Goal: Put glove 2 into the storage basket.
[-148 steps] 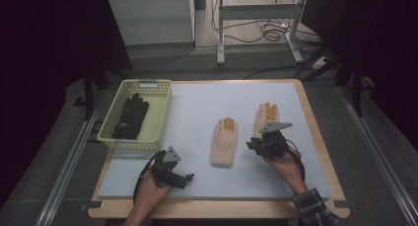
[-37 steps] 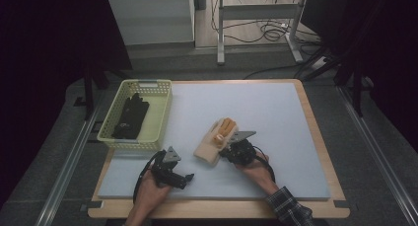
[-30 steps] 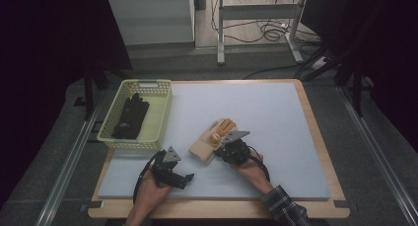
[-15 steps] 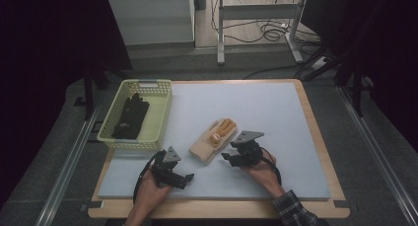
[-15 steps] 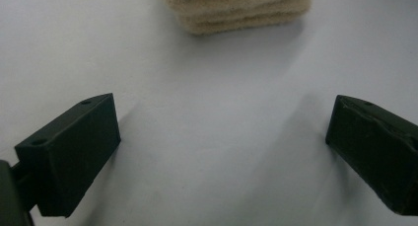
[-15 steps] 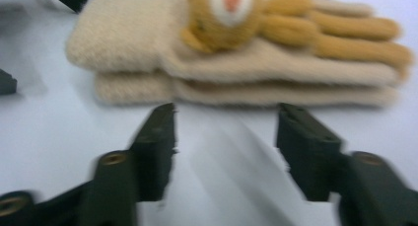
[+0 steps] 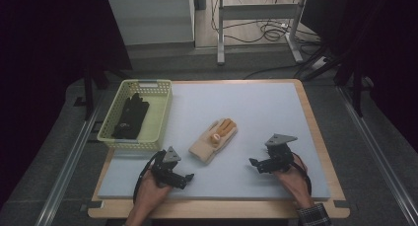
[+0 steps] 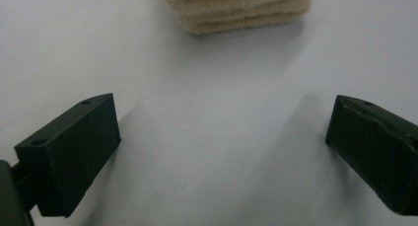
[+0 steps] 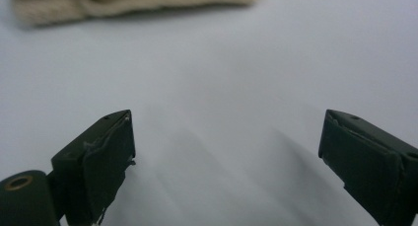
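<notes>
Both tools rest low on the pale bench (image 7: 256,102) with their jaws spread wide apart and nothing between them. From above, the left tool (image 7: 183,177) sits in the person's left hand (image 7: 150,191) near the front edge, pointing right; the right tool (image 7: 256,164), under its grey three-cornered plate, sits in the right hand (image 7: 293,179) and points left. Between them, slightly farther back, lies a stack of beige gloves (image 7: 213,139) with orange fingertips, set at an angle. How many gloves the stack holds is hard to tell from above.

In the left gripper view the stack's cuff end (image 8: 236,11) shows as several folded layers, cut off by the top edge and apart from the jaws. In the right gripper view the same gloves (image 9: 133,4) run blurred along the top edge, also cut off.

At the bench's left rear corner stands a yellow-green basket (image 7: 162,112) with dark gloves (image 7: 130,116) inside; their shape is too dark to make out in detail.
</notes>
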### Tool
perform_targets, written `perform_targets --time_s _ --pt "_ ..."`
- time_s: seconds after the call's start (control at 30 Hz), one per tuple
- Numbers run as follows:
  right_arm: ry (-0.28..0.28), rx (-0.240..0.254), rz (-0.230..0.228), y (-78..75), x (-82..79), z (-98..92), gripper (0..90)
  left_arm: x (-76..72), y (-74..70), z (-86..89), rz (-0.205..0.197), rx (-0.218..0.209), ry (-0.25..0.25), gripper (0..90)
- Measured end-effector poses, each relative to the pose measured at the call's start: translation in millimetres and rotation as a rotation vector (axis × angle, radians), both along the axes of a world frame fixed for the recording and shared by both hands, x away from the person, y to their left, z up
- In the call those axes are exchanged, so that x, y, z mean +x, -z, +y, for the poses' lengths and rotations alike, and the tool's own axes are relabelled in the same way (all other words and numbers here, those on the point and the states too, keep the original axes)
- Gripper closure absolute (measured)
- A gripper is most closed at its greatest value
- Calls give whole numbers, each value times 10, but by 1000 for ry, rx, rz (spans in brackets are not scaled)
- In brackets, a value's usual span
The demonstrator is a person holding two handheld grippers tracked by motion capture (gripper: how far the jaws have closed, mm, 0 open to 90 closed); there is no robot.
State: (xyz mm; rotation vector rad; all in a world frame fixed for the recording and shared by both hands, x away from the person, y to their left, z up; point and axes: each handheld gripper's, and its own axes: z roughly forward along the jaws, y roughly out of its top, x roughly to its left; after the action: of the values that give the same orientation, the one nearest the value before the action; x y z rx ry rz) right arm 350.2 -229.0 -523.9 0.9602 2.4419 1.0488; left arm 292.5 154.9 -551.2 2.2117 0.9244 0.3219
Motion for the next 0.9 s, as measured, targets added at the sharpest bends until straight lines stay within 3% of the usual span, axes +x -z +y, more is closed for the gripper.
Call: perform_targets --time_s 0.2,0.9 --pt "62 -34 14 86 10 -166 53 -1 0 -1 0 0 0 2" --pt "62 -45 1 96 -2 -158 54 -2 -1 -4 0 -2 -2 3"
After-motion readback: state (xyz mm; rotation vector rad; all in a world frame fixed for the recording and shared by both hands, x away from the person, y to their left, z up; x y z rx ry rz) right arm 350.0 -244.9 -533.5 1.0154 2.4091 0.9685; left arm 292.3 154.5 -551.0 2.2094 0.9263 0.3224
